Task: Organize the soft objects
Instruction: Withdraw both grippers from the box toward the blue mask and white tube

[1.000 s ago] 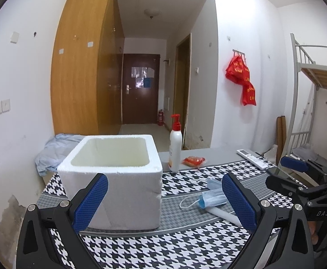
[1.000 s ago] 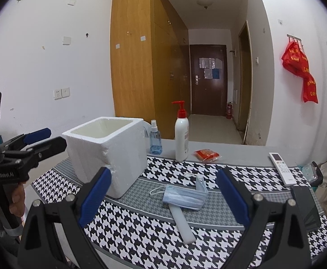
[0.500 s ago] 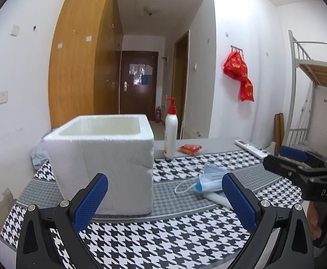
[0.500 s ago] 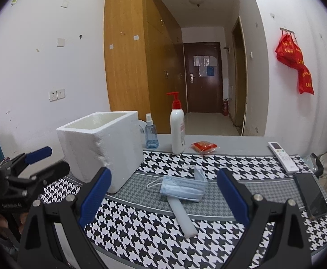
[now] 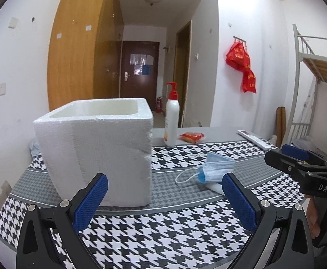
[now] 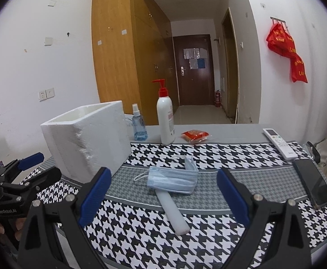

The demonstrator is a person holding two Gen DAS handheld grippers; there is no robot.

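Observation:
A blue face mask [image 6: 173, 178] lies on the houndstooth tablecloth, over the end of a white foam cylinder [image 6: 172, 210]. Both show in the left wrist view, the mask [image 5: 215, 168] to the right of a white foam box [image 5: 98, 152]. The box also shows in the right wrist view [image 6: 89, 143], left of the mask. My right gripper [image 6: 163, 199] is open and empty, low over the table in front of the mask. My left gripper [image 5: 163, 201] is open and empty in front of the box.
A pump bottle [image 6: 165, 121], a blue spray bottle [image 6: 138, 125] and a red packet [image 6: 195, 135] stand at the table's far side. A remote [image 6: 280, 143] and a phone [image 6: 313, 183] lie at the right. The table edge is near both grippers.
Both grippers have sunk lower and come closer to the table. The box and the mask look larger and nearer. Nothing on the table has moved.

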